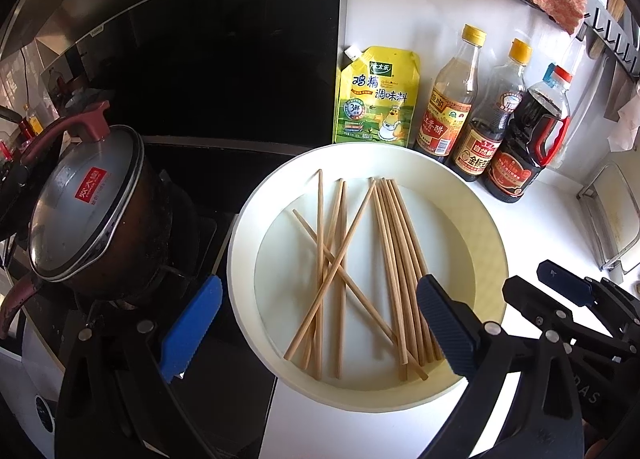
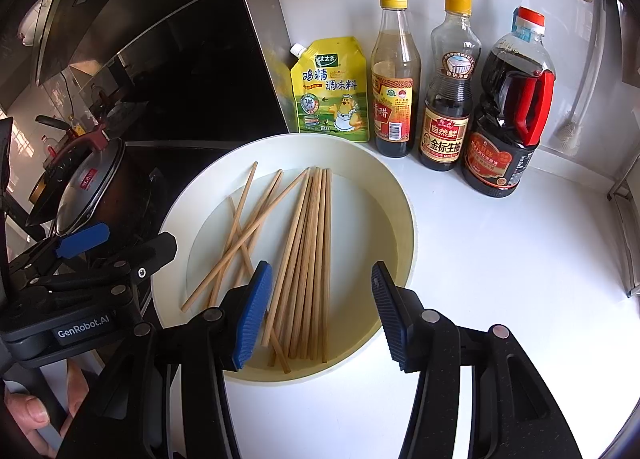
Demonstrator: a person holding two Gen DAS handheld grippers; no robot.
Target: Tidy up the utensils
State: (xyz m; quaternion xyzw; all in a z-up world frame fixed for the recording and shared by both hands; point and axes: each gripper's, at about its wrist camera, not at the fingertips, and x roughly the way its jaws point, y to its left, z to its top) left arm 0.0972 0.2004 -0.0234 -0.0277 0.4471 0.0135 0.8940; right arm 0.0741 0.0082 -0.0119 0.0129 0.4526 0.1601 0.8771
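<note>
Left gripper (image 1: 316, 329): I hold it spread as wide as it goes, over the near side of the bowl (image 1: 256, 195); nothing between the pads; one finger hangs out past the rim toward the stove.
Right gripper (image 2: 320, 309): I hold it about half spread, empty, above the near ends of the tidy bundle (image 2: 312, 251).
Chopsticks: all lie in the bowl; most are side by side on my right; a few loose ones (image 2: 240, 235) cross each other on my left.
Bowl: on the white counter (image 2: 500, 259), its far rim close to the pouch (image 2: 332, 91) and bottles (image 2: 394, 79); the pot (image 1: 92, 203) sits on the burner to the left.
Risk, scatter: if I close on the bundle off-centre, the round sticks could roll and fan apart.
Risk, snag: the crossed ones overlap; lifting one could drag another out over the rim.
Risk, bowl: pressing on the rim could tip or push it into the bottles.
Risk, clash: my two grippers sit close; reaching together could knock them.
</note>
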